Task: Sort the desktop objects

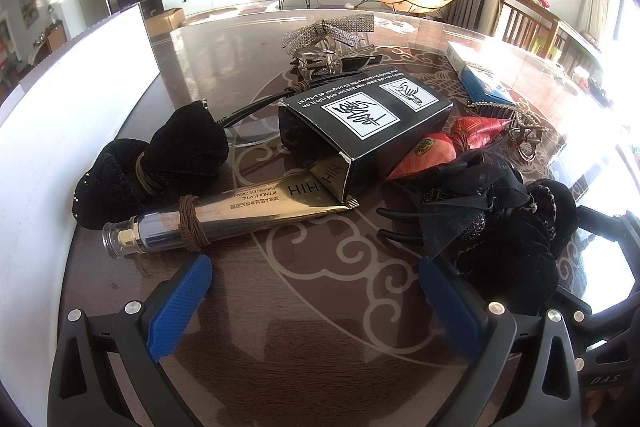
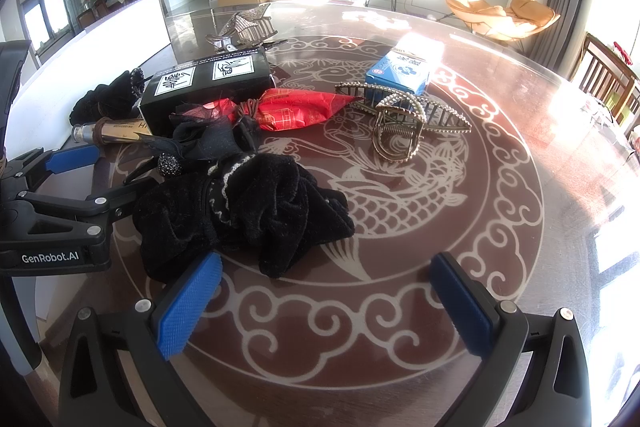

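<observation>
your left gripper (image 1: 316, 279) and right gripper (image 2: 326, 277) both hang open, holding nothing. ahead on the table (image 2: 520, 131) lie two black velvet bows (image 1: 160, 163), one gold tube (image 1: 240, 213), one black box (image 1: 368, 119), one blue box (image 2: 400, 73).

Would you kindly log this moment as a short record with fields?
surface: round patterned table
left gripper: open, empty, low over table
right gripper: open, empty
nearest right gripper: black velvet scrunchie
centre: black box lying over gold tube
right side: blue carton, gold claw clip
beside box: red packet
</observation>
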